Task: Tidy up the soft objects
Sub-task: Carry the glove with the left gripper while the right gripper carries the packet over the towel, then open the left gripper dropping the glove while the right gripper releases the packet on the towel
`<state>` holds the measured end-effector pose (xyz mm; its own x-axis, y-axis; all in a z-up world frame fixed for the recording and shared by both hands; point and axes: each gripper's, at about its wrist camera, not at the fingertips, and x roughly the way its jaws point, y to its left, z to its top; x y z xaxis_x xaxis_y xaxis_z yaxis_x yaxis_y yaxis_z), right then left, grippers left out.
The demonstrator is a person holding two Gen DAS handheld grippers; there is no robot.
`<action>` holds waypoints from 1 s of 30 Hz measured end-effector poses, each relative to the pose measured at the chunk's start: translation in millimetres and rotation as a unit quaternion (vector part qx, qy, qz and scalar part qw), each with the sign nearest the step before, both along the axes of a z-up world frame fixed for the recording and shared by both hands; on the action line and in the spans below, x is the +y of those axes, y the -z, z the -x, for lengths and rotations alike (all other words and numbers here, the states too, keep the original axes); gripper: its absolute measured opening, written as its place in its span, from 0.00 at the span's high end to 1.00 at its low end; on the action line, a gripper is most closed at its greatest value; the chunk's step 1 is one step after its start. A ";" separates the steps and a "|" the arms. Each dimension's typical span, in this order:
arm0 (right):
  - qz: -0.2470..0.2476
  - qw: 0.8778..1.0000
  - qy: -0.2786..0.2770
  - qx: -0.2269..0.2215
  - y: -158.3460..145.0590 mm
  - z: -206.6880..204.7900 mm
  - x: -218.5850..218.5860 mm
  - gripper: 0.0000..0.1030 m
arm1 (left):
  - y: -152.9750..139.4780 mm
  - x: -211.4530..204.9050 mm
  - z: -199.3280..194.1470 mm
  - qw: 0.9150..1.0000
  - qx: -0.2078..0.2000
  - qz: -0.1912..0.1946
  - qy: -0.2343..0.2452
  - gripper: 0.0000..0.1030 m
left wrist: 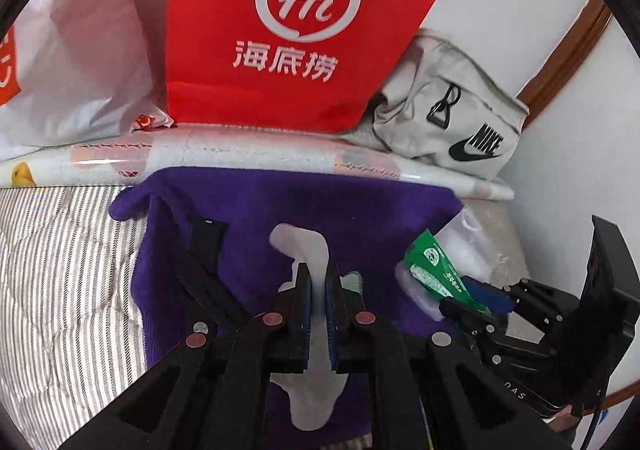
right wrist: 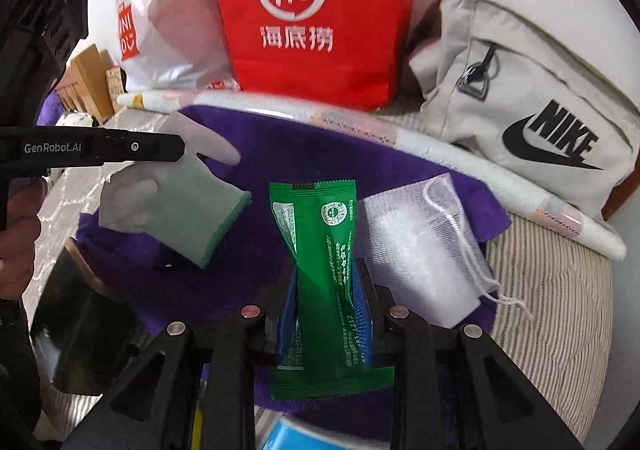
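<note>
**A:** So the left gripper [left wrist: 318,282] is clamped tight on a pale glove [left wrist: 304,246], pinching a thin fold at its middle. The right gripper [right wrist: 325,290] is closed on a green sachet [right wrist: 320,250], squeezing it at the waist. Both are held over the purple cloth [right wrist: 280,138] spread on the striped bedding [left wrist: 60,270].

**B:** My guess is the glove is the risky one. It's floppy, with both ends hanging free, so a quick swing could pull it out of that narrow pinch. The sachet looks slick too and might slide through the pads if the grip loosens.

**A:** Also, the two grippers are close. In the left view the right one sits at 4 o'clock, just beside. They could bump.

**B:** What else is around?

**A:** In the right view there's a white mesh drawstring pouch [right wrist: 424,250] lying on the cloth at 2 o'clock, touching the sachet's edge or just beside it, can't tell. Further back there's a rolled mat [right wrist: 440,146], then a red Hi bag [right wrist: 312,22] at 12, a white plastic bag [right wrist: 160,18] at 11 and a grey Nike bag [right wrist: 540,98] at 2.

**B:** So the back is crowded. Any drop spot past the cloth is blocked by that roll.
</note>
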<state>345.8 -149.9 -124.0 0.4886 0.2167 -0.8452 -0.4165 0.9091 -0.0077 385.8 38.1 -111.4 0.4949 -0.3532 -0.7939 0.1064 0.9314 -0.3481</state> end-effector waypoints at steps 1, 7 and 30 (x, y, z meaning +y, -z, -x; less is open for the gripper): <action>0.002 1.000 -0.001 0.006 3.1 -1.5 0.4 0.74 | 2.2 0.4 -2.0 1.000 0.002 0.003 -0.001 0.93; 0.012 1.000 -0.001 0.015 11.9 -11.7 2.9 0.71 | 9.8 4.7 -9.1 1.000 0.010 -0.004 0.001 0.93; -0.020 1.000 0.018 0.003 -26.2 15.9 -9.0 0.43 | -39.4 13.8 36.4 0.997 -0.018 -0.073 0.003 0.52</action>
